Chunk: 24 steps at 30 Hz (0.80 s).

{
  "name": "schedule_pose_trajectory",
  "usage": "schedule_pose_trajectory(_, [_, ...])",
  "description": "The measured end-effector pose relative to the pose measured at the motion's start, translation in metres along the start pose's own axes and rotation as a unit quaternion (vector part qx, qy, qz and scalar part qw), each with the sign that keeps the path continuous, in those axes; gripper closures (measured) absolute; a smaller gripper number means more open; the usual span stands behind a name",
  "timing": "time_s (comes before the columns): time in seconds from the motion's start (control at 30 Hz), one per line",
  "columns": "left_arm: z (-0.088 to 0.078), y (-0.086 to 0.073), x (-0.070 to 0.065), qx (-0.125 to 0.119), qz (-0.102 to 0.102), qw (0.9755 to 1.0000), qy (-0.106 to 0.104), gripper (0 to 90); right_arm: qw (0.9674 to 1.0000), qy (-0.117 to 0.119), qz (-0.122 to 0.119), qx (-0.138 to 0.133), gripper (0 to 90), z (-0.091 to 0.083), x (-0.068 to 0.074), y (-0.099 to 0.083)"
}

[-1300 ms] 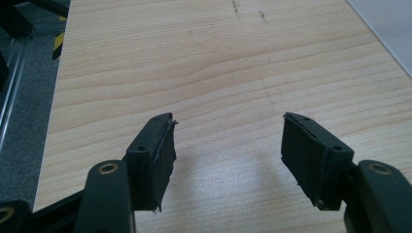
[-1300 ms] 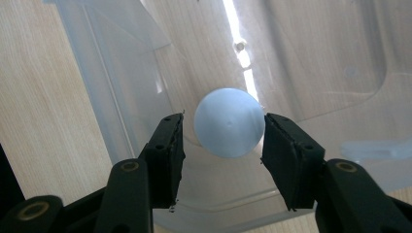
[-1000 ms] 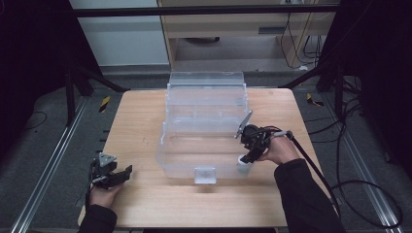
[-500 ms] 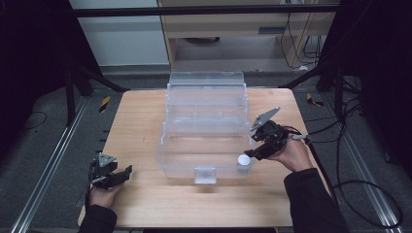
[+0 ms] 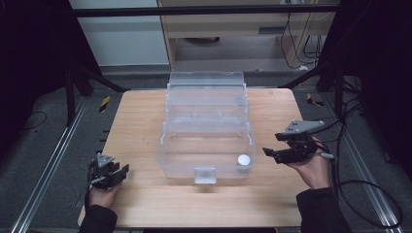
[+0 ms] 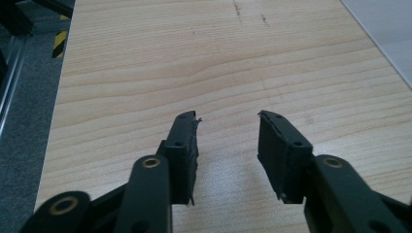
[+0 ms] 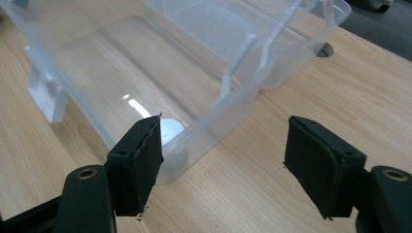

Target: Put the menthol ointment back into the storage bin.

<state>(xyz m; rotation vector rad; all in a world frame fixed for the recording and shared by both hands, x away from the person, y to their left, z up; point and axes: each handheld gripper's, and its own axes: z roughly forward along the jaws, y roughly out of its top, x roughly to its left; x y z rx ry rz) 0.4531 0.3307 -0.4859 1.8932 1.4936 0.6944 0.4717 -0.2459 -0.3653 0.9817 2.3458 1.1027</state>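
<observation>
No legible txt or labels (box, grippers incl.)

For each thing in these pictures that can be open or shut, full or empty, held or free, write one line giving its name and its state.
Clear plastic box: open, tiered trays spread back, on the table.
White round object: lying free in the box's front right corner, not held.
Left gripper: open, holding nothing, over bare wood.
Right gripper: open, holding nothing, outside the box to its right.
Table: bearing the box.
</observation>
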Motion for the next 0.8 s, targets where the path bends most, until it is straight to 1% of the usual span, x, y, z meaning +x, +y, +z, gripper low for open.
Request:
schedule_pose_trajectory(0.07, [0.0,0.0,0.0,0.0,0.0,1.0,0.0,63.8,0.9997,-0.006,0.017,-0.014,28.4,-0.001,-0.002,-0.01])
schedule_pose_trajectory(0.13, [0.0,0.0,0.001,0.0,0.0,1.0,-0.001,66.6,0.9993,-0.013,0.027,-0.021,27.3,-0.001,-0.004,-0.019])
schedule_pose_trajectory(0.33, [-0.001,0.0,0.001,0.001,0.002,1.0,0.003,75.6,0.9983,-0.027,0.048,-0.021,26.3,0.006,-0.008,-0.043])
schedule_pose_trajectory(0.37, [-0.001,0.0,0.001,0.0,0.002,1.0,0.004,77.0,0.998,-0.032,0.052,-0.017,26.0,0.007,-0.009,-0.045])
schedule_pose_trajectory(0.4, [-0.002,0.0,0.001,-0.001,0.001,1.0,0.004,79.1,0.9975,-0.04,0.054,-0.02,24.8,0.008,-0.011,-0.052])
schedule_pose_trajectory(0.43, [-0.002,0.0,0.001,-0.002,0.001,1.0,0.005,79.1,0.9975,-0.04,0.054,-0.02,24.8,0.008,-0.011,-0.052])
schedule_pose_trajectory(0.5, [-0.002,0.0,0.001,-0.004,0.002,1.0,0.005,80.8,0.9965,-0.049,0.064,-0.02,23.6,0.01,-0.013,-0.061])
schedule_pose_trajectory(0.57, [-0.002,0.0,0.001,-0.004,0.002,1.0,0.006,80.7,0.9954,-0.057,0.076,-0.011,20.9,0.013,-0.014,-0.069])
schedule_pose_trajectory(0.6, [-0.002,0.0,0.001,-0.006,0.002,1.0,0.006,80.4,0.9951,-0.06,0.078,-0.012,20.4,0.013,-0.015,-0.072])
schedule_pose_trajectory(0.67, [-0.003,0.0,0.001,-0.009,0.003,0.9999,0.007,77.6,0.994,-0.062,0.09,-0.009,19.5,0.015,-0.017,-0.08])
schedule_pose_trajectory(0.73, [-0.002,0.0,0.002,-0.012,0.003,0.9999,0.009,73.5,0.9918,-0.067,0.109,-0.004,15.1,0.015,-0.021,-0.087])
schedule_pose_trajectory(0.8, [-0.003,-0.001,0.002,-0.014,0.005,0.9998,0.015,67.9,0.9884,-0.073,0.133,-0.005,13.5,0.016,-0.025,-0.095])
